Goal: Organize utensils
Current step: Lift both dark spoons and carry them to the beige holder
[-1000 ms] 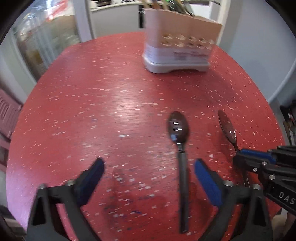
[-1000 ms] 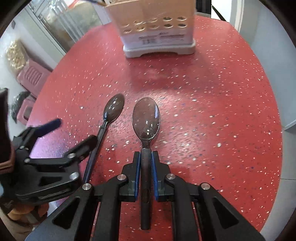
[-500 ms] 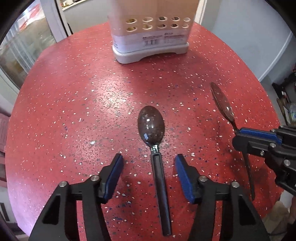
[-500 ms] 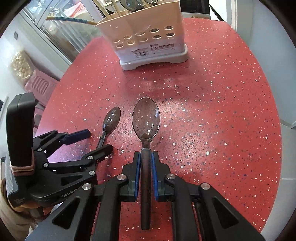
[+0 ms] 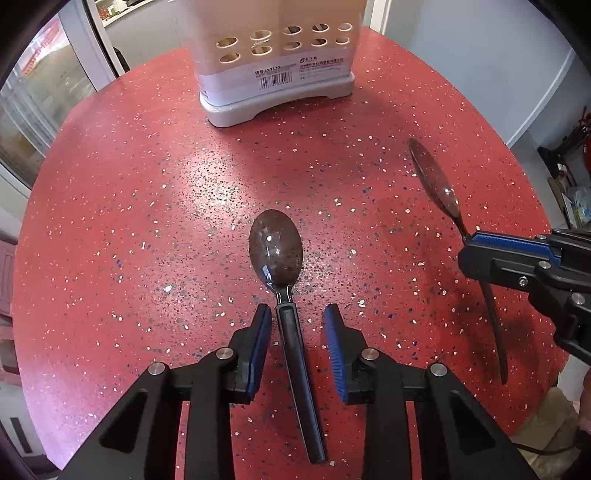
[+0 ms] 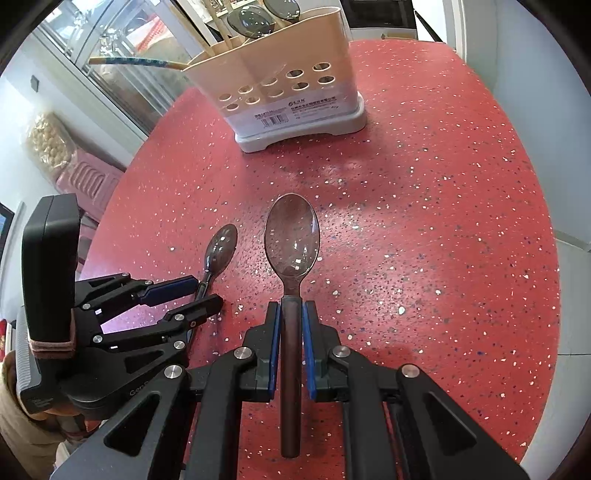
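Two dark-handled spoons are in play on the red speckled table (image 5: 129, 206). One spoon (image 5: 279, 258) lies flat on the table with its handle between the blue pads of my left gripper (image 5: 297, 334), which is open and straddles it with a gap on each side. My right gripper (image 6: 291, 332) is shut on the handle of the second spoon (image 6: 291, 232) and holds it above the table, bowl forward. The right gripper also shows in the left wrist view (image 5: 476, 247). A beige utensil holder (image 6: 284, 85) on a grey base stands at the far side.
The holder has several utensils and chopsticks standing in it (image 6: 247, 20). It also shows in the left wrist view (image 5: 277, 62). A glass door and pink crates (image 6: 88, 181) lie beyond the table's left edge; a grey wall is on the right.
My left gripper moved right and forward over the lying spoon and its fingers narrowed around the handle. My right gripper kept its hold and lifted its spoon higher.
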Motion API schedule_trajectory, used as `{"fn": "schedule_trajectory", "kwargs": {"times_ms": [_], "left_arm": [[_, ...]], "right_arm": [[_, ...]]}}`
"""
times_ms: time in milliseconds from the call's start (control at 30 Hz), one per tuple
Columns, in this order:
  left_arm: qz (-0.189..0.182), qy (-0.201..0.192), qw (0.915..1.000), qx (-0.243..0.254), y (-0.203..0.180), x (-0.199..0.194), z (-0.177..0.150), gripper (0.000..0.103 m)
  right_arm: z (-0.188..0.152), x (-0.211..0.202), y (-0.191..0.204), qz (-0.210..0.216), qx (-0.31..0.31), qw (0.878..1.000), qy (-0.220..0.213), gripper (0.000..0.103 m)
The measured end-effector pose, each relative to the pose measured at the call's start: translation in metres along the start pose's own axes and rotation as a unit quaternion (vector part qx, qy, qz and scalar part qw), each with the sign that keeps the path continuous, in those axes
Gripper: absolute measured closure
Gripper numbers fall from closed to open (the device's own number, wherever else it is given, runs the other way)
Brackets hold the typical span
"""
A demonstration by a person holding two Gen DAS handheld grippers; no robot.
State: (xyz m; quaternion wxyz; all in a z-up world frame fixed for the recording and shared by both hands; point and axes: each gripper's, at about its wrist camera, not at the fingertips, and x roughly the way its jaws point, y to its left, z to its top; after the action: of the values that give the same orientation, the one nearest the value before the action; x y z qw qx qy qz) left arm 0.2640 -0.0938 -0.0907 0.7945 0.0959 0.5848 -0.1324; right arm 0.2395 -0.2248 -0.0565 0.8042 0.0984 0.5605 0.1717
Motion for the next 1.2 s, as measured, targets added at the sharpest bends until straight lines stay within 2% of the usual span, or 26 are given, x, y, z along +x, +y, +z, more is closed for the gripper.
{"fn": "schedule_trajectory", "kwargs": {"times_ms": [100, 133, 167, 300, 467, 600, 833, 1200], "left_arm": [[-0.003, 0.004, 1.0, 0.002, 0.002, 0.001, 0.0, 0.048], [-0.006, 0.005, 1.0, 0.003, 0.002, 0.001, 0.0, 0.052], [-0.006, 0.006, 1.0, 0.005, 0.002, 0.002, 0.0, 0.063], [-0.013, 0.004, 0.9999, 0.002, 0.002, 0.003, 0.002, 0.064], [-0.026, -0.045, 0.9981, -0.033, 0.013, -0.01, -0.007, 0.064], [-0.041, -0.096, 0.9931, -0.054, 0.016, -0.03, -0.015, 0.064], [-0.063, -0.171, 0.9805, -0.073, 0.011, -0.069, -0.012, 0.064], [-0.075, -0.272, 0.954, -0.101, 0.015, -0.127, 0.038, 0.064]], "right_arm": [[0.001, -0.001, -0.001, 0.004, 0.001, 1.0, -0.001, 0.091], [0.001, -0.002, -0.001, 0.005, 0.002, 1.0, -0.001, 0.091], [0.001, -0.002, -0.002, 0.006, 0.002, 1.0, -0.001, 0.091], [0.001, -0.003, -0.003, 0.011, 0.003, 1.0, -0.003, 0.091], [0.002, -0.006, -0.007, 0.024, 0.004, 1.0, -0.009, 0.091], [0.004, -0.008, -0.013, 0.044, 0.008, 0.999, -0.014, 0.091], [0.011, -0.024, -0.022, 0.07, 0.003, 0.997, -0.039, 0.09], [0.045, -0.063, -0.026, 0.086, -0.015, 0.991, -0.098, 0.09]]}}
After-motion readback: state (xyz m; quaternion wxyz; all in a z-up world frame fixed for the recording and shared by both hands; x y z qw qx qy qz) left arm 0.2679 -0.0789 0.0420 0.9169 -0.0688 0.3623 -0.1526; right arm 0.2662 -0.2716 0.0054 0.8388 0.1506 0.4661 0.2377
